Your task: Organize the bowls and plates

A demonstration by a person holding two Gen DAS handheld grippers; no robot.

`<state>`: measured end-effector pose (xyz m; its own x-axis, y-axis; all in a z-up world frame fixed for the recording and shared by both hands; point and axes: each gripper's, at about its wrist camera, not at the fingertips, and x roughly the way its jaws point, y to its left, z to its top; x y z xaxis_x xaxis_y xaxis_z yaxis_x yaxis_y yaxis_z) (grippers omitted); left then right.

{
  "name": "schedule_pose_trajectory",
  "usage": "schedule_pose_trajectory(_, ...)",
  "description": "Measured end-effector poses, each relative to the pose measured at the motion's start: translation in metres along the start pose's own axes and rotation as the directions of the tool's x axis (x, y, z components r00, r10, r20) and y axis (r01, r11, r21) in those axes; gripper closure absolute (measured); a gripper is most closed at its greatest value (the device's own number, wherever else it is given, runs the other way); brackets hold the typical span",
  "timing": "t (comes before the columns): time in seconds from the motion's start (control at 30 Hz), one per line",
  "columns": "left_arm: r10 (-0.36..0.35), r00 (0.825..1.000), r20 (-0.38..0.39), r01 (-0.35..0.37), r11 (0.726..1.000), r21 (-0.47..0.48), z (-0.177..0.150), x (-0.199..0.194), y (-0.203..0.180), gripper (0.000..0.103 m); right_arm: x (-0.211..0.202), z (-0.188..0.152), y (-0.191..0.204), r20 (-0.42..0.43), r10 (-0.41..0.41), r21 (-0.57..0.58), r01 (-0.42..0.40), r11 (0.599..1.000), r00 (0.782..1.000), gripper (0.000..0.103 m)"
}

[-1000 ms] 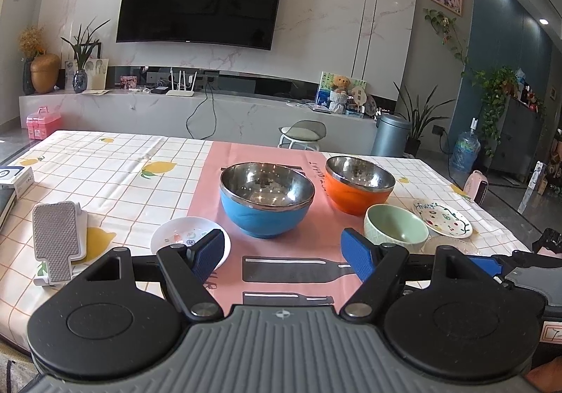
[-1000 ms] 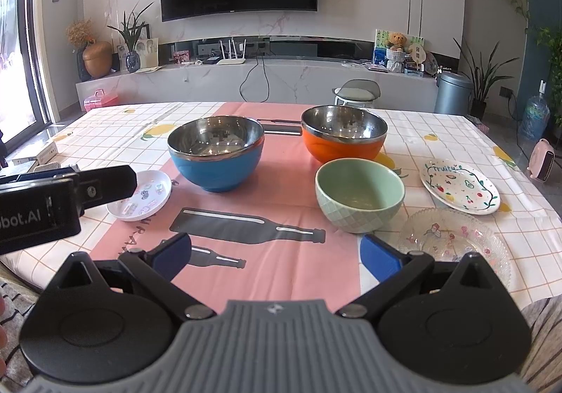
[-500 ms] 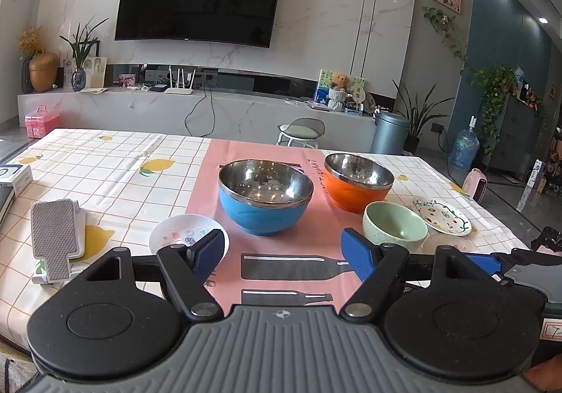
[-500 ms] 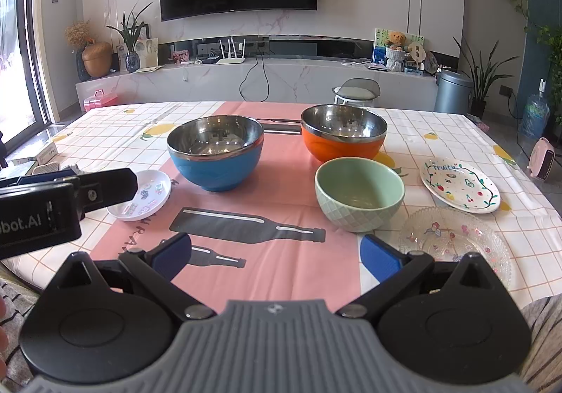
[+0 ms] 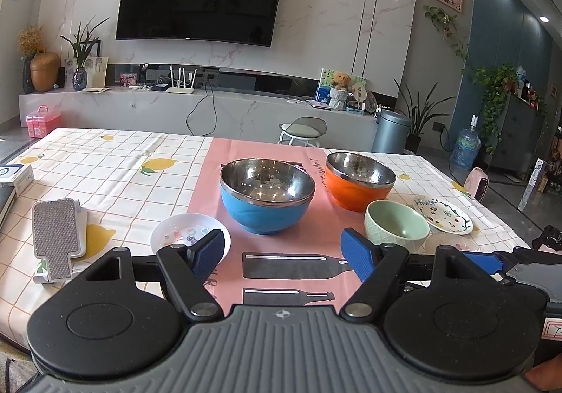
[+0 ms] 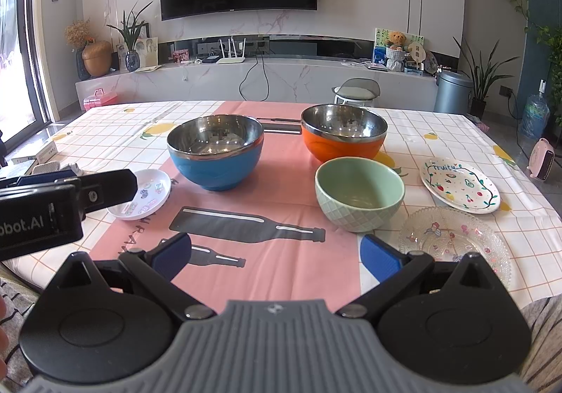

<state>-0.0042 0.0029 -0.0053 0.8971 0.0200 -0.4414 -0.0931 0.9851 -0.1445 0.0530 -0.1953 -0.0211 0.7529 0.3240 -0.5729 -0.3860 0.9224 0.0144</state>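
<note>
On the pink runner stand a blue steel-lined bowl [image 5: 266,194] [image 6: 215,153] and an orange one [image 5: 359,180] [image 6: 343,132]. A pale green bowl [image 5: 396,223] [image 6: 359,193] sits nearer, to the right. A small white saucer [image 5: 182,233] [image 6: 147,194] lies on the left, a painted fruit plate [image 5: 443,213] [image 6: 460,185] and a clear glass plate [image 6: 453,242] on the right. My left gripper [image 5: 282,254] hangs open over the near table edge, nothing between its blue pads. My right gripper [image 6: 275,254] is open too, below the green bowl.
The table [image 6: 112,126] wears a checked lemon cloth. A grey mesh paddle [image 5: 56,234] lies at the left, with a box [image 5: 15,175] beyond it. The left gripper's body [image 6: 45,206] juts into the right wrist view. A stool [image 6: 356,90] stands behind the table.
The left wrist view has shifted slightly, with the bowls sitting a little lower and left in frame. Both grippers stay open and the dishes have not moved.
</note>
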Motion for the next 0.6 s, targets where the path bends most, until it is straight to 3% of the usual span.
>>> schedule_pose_trajectory(0.6, 0.003, 1.000, -0.001, -0.003, 1.000, 0.016, -0.0006, 0.0008, -0.0016, 0.014, 0.0003, -0.0006, 0.0005, -0.002, -0.001, -0.001, 0.001, 1.000, 1.000, 0.003)
